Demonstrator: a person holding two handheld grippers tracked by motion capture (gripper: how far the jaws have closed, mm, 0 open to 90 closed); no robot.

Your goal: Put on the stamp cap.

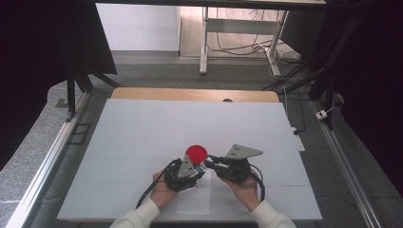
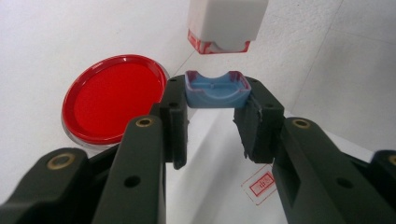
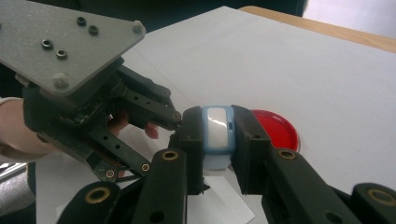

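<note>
My left gripper (image 2: 212, 100) is shut on a small blue cap (image 2: 215, 88), whose hollow side faces a white stamp body (image 2: 226, 23) just beyond it; the two are apart. The stamp's end has a red rim. My right gripper (image 3: 215, 135) is shut on that stamp (image 3: 217, 133), seen end-on as a blue frame around a white face. In the high view the left gripper (image 1: 199, 167) and the right gripper (image 1: 210, 162) meet tip to tip at the table's near middle. A round red ink pad (image 1: 196, 153) lies flat just behind them.
A white sheet (image 1: 142, 142) covers the table. A small slip of paper (image 1: 194, 199) lies near the front edge, and a red square stamp print (image 2: 264, 184) shows on it. The wooden table edge (image 1: 190, 93) runs along the far side.
</note>
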